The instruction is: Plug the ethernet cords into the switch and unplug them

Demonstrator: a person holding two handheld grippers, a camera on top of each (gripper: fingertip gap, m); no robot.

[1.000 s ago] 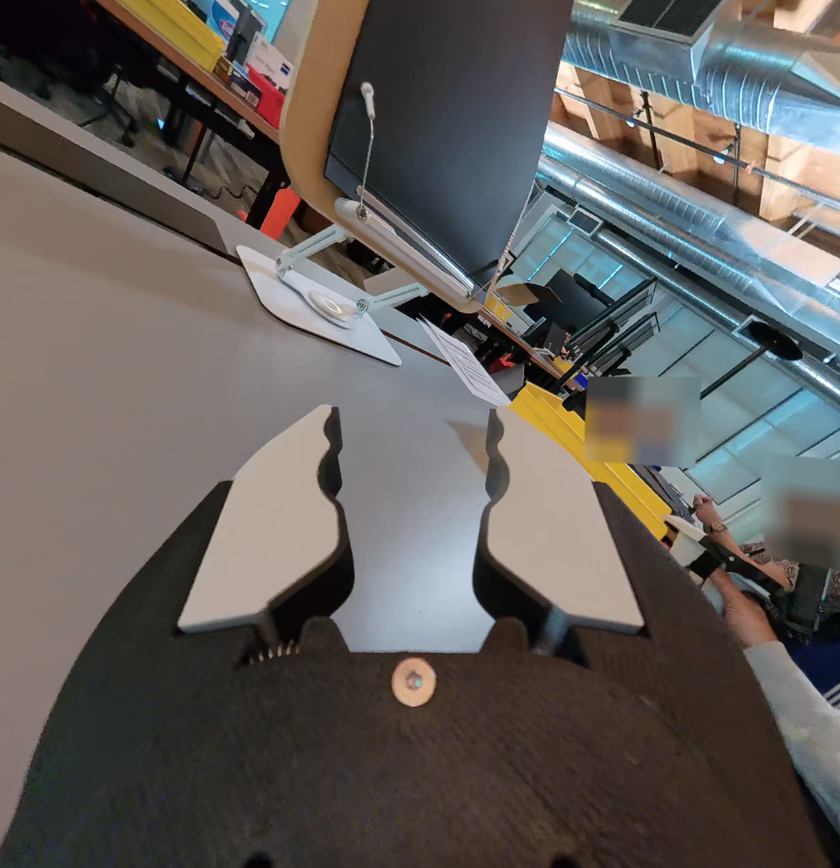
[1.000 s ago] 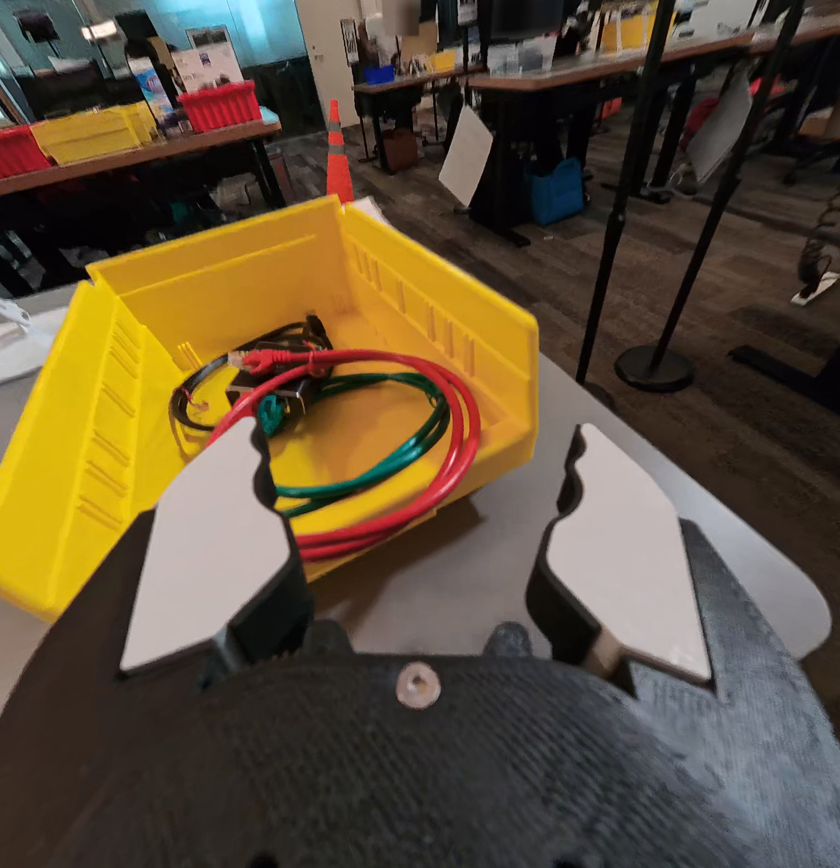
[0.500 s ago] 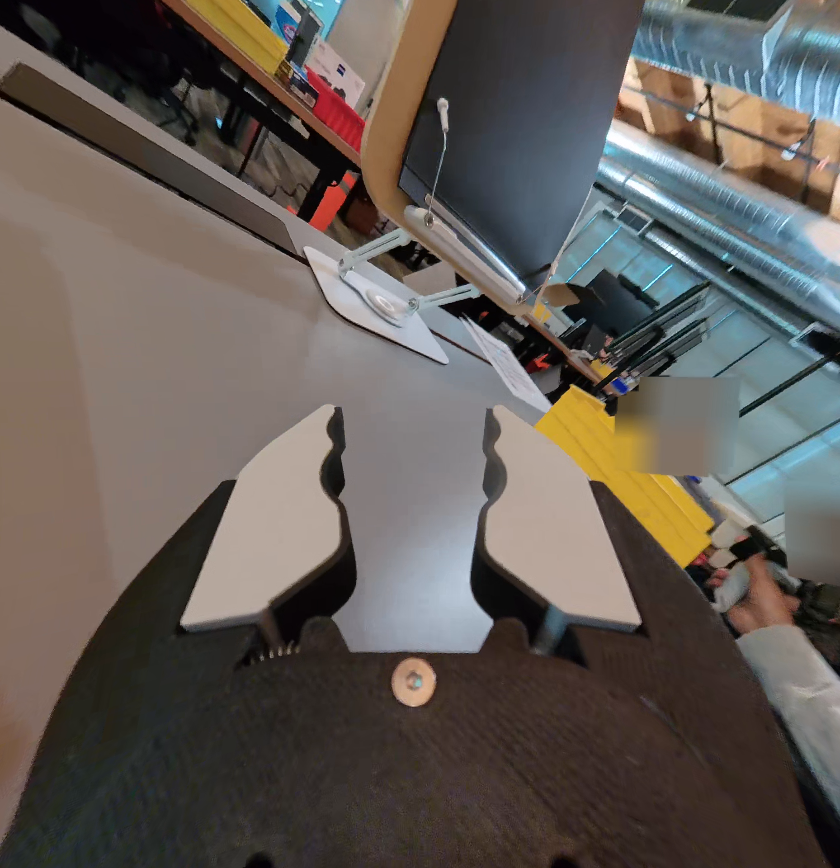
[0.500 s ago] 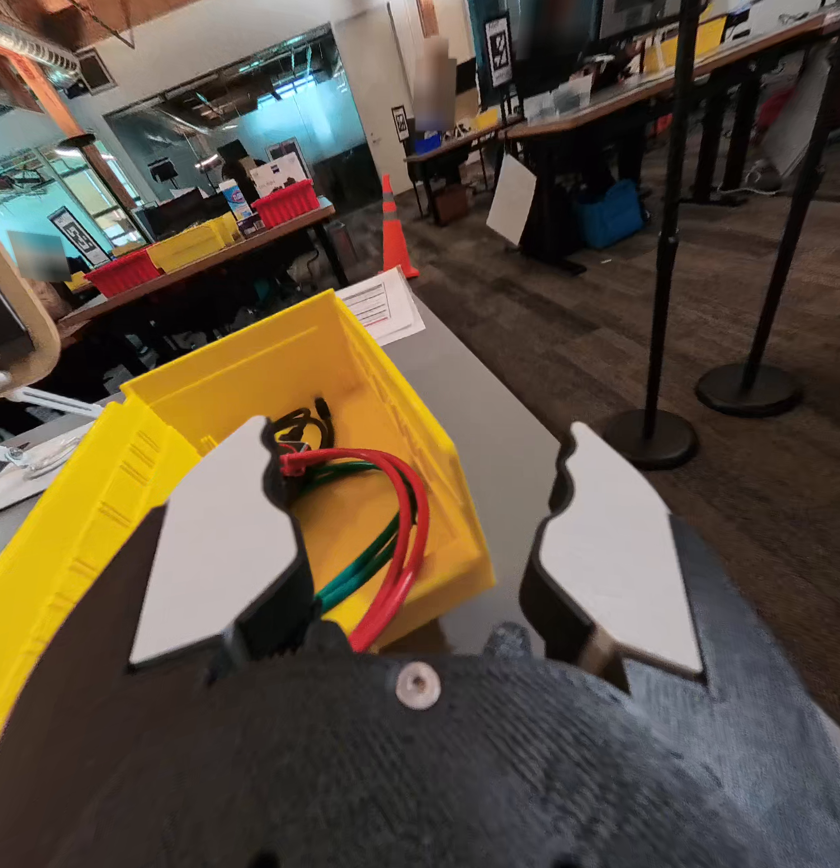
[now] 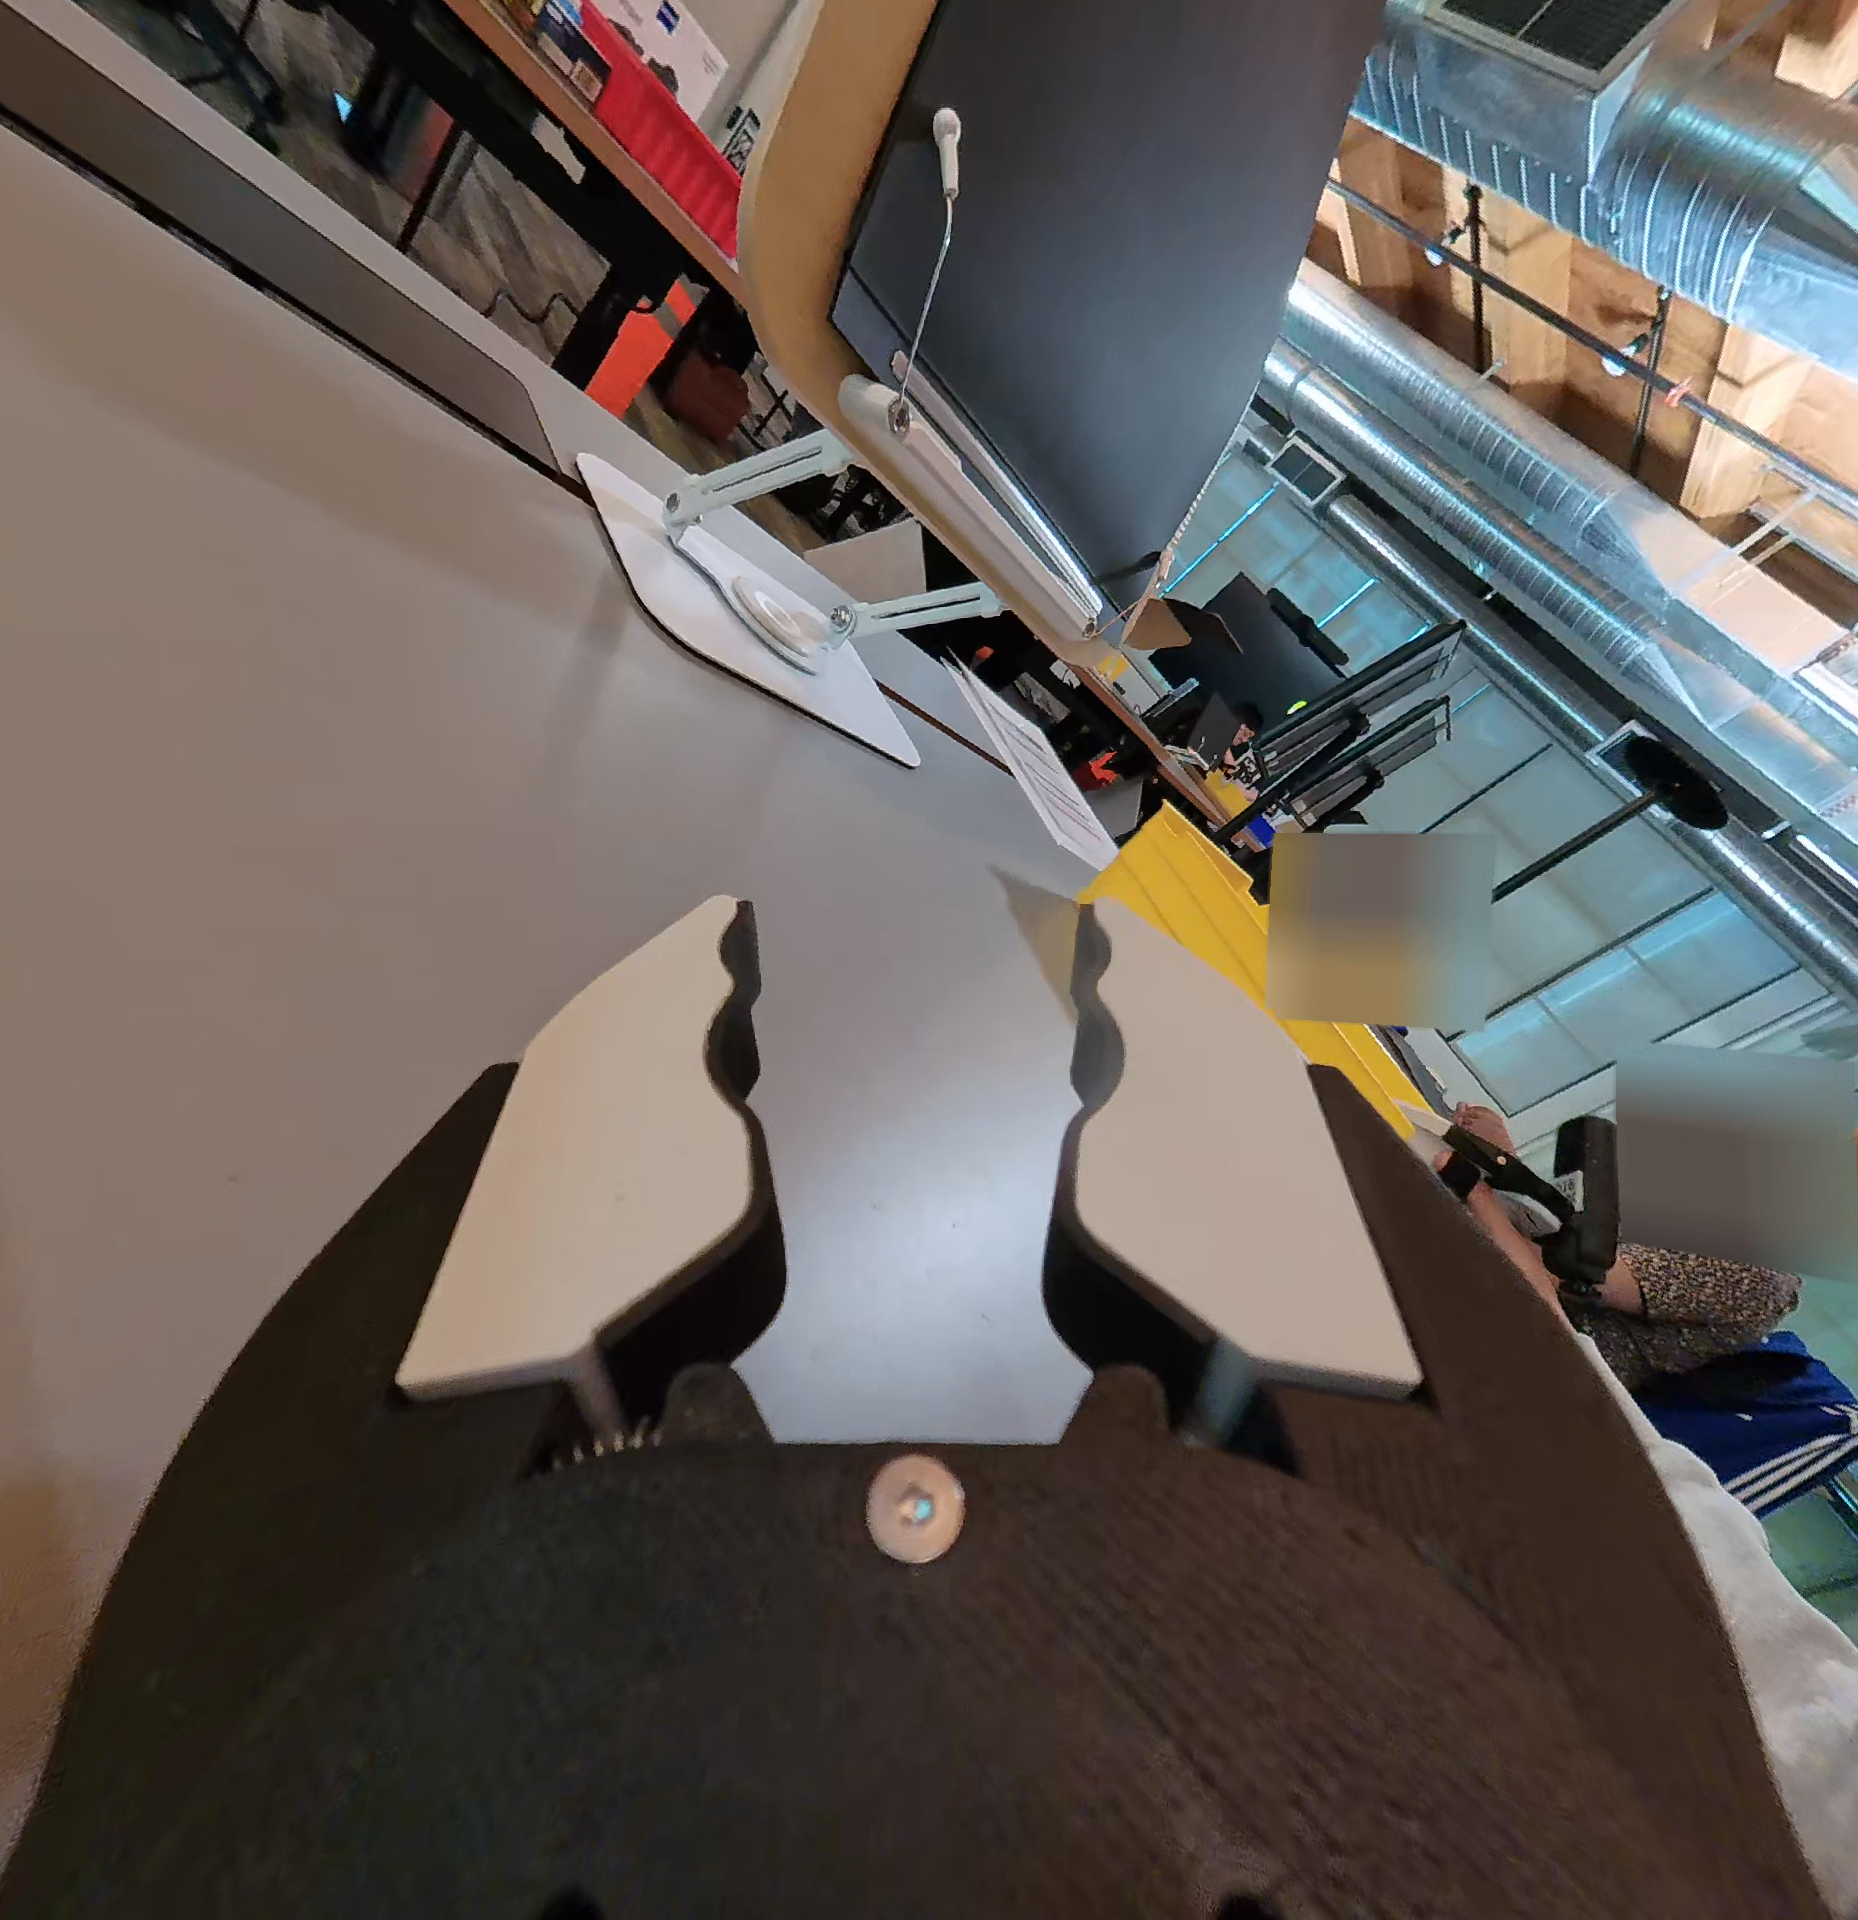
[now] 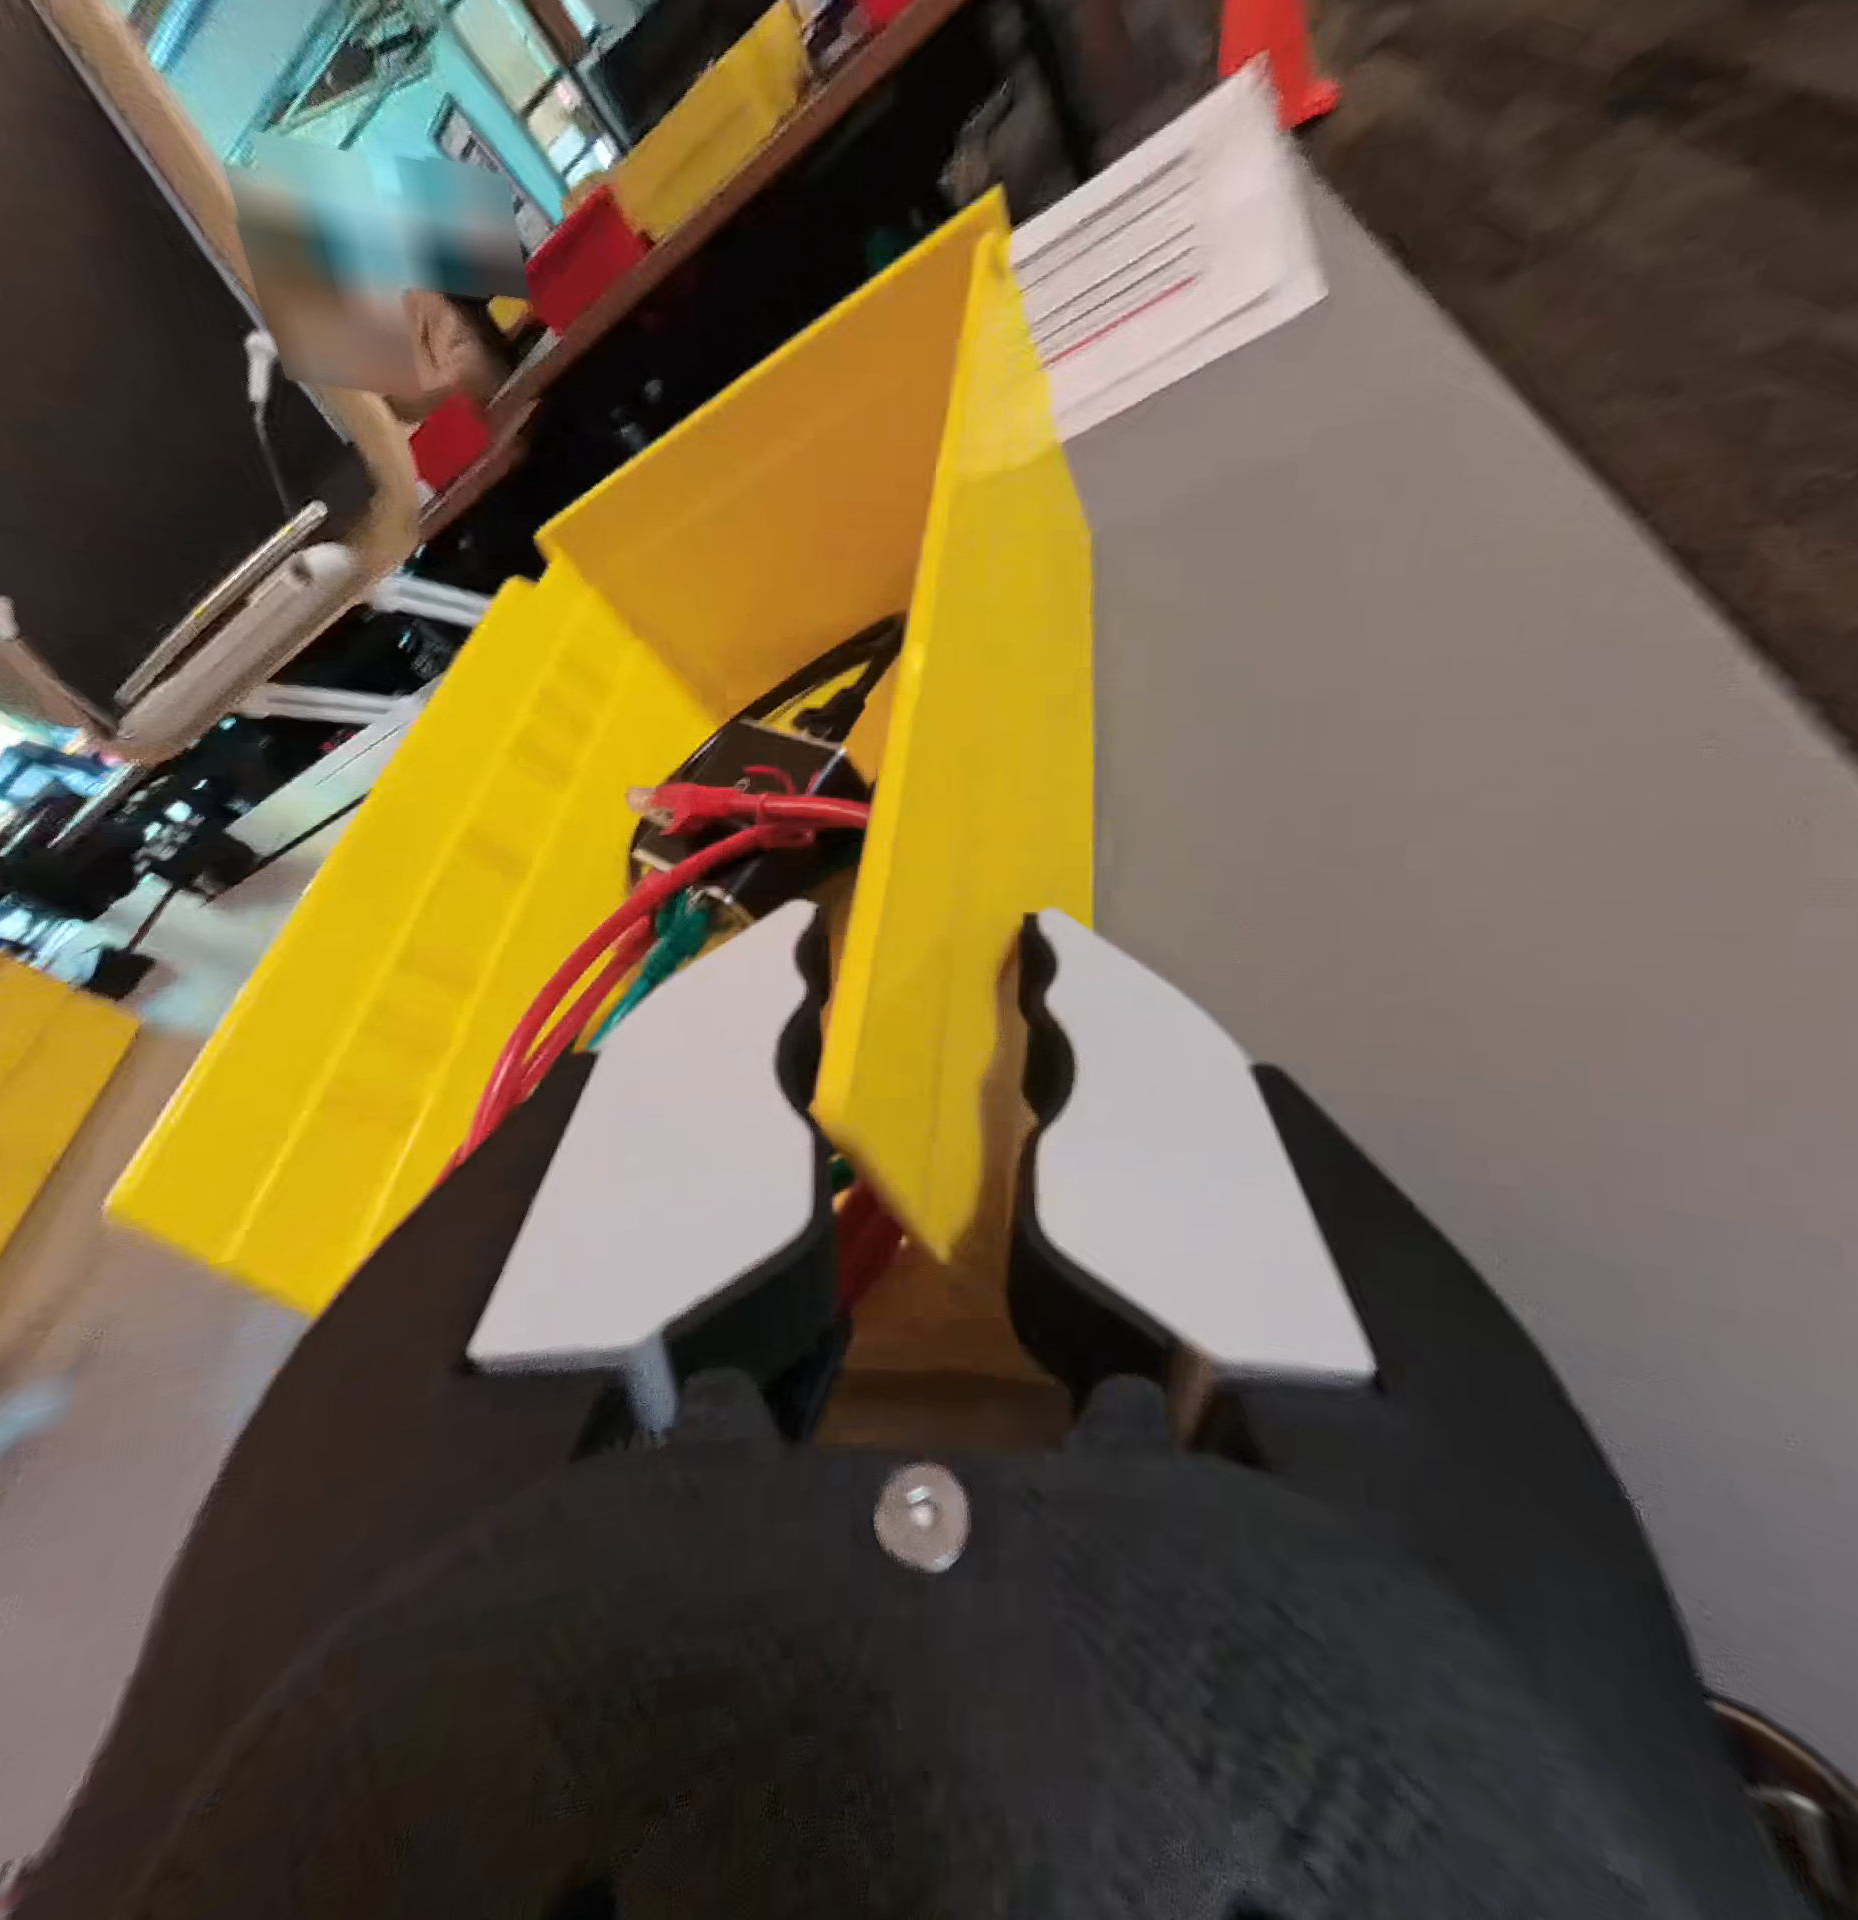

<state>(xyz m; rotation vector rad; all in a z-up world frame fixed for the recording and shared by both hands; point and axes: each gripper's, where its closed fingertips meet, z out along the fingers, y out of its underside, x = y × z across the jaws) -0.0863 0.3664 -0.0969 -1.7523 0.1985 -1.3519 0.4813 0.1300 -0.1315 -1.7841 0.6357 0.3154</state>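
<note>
Right fingers [image 6: 1143, 1122] straddle near side wall of yellow bin [image 6: 966, 831], closed against it. Inside bin: red cord [image 6: 759, 805], green cord [image 6: 676, 935], black switch [image 6: 769, 758] (partly hidden). Left fingers [image 5: 613, 1143] apart, empty, above grey worktop [image 5: 281, 831].

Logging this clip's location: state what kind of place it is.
Likely an open workshop or lab: exposed metal ducts overhead, worktables with yellow and red bins, and an orange traffic cone on the floor.
</note>
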